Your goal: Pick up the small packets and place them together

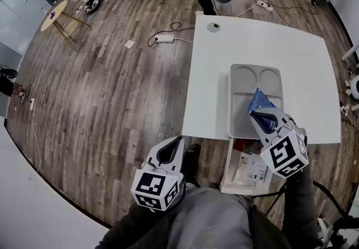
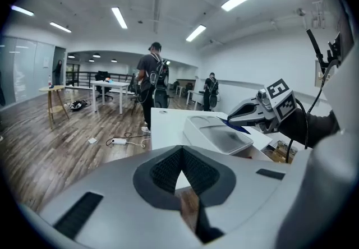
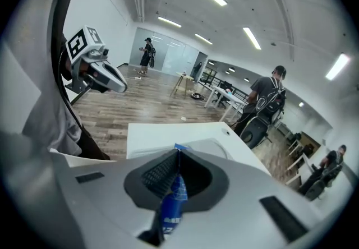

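White table (image 1: 224,68), packet (image 1: 260,100) in right tool (image 1: 253,112)

Bright ceiling strip lights (image 2: 119,17); fisheye warp, dark corners, soft edges.

Wood-plank floor (image 1: 112,85); white table (image 1: 291,46); round wooden side-table (image 1: 54,15); ceiling strip lights (image 2: 119,17)

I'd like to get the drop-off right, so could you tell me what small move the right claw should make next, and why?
Probably lower the right claw a little toward the grey tray, ready to let go. It is shut on a blue packet and is over the tray's larger section, not resting in it. No other packet shows in the tray, so any bare spot there should do.
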Action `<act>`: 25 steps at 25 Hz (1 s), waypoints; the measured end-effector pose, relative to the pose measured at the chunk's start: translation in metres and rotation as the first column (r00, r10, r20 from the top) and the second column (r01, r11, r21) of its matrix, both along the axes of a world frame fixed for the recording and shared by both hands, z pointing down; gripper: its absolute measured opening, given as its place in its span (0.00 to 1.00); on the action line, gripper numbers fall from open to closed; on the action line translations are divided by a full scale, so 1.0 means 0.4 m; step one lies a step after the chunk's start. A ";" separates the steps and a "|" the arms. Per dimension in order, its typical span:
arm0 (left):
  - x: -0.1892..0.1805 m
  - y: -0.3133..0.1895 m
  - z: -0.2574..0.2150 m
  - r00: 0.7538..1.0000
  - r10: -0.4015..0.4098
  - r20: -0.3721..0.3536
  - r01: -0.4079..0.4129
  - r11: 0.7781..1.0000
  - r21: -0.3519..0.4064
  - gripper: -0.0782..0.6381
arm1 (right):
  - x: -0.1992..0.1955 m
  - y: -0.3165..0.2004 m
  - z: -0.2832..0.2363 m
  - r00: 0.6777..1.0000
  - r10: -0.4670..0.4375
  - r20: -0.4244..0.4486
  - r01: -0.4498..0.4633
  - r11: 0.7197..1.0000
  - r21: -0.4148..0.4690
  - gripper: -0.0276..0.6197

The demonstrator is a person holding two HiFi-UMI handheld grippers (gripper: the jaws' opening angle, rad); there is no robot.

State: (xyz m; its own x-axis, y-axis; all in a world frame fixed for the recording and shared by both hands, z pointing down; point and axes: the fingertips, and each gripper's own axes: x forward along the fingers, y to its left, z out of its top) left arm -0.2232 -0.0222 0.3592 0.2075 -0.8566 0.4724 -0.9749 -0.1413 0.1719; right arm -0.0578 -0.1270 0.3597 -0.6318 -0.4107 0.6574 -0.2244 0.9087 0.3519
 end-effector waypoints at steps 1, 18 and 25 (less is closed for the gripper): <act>-0.017 0.004 0.009 1.000 -0.017 -0.002 0.017 1.000 -0.009 0.11 | -0.006 -0.011 0.020 1.000 0.000 -0.012 0.000 1.000 -0.013 0.07; -0.026 0.008 0.027 1.000 -0.015 -0.006 0.015 1.000 -0.024 0.11 | -0.013 -0.038 -0.039 0.968 0.105 0.227 -0.086 0.992 -0.089 0.24; 0.092 -0.014 0.014 0.995 0.099 -0.002 -0.099 0.995 -0.023 0.11 | 0.126 0.001 -0.091 0.939 0.204 0.277 -0.184 0.978 -0.098 0.24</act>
State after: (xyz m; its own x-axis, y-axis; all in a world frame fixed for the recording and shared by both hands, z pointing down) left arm -0.1865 -0.0278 0.3646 0.2913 -0.8206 0.4918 -0.9561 -0.2332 0.1773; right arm -0.0074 -0.1268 0.3233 -0.7093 -0.5035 0.4933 -0.4802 0.8575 0.1849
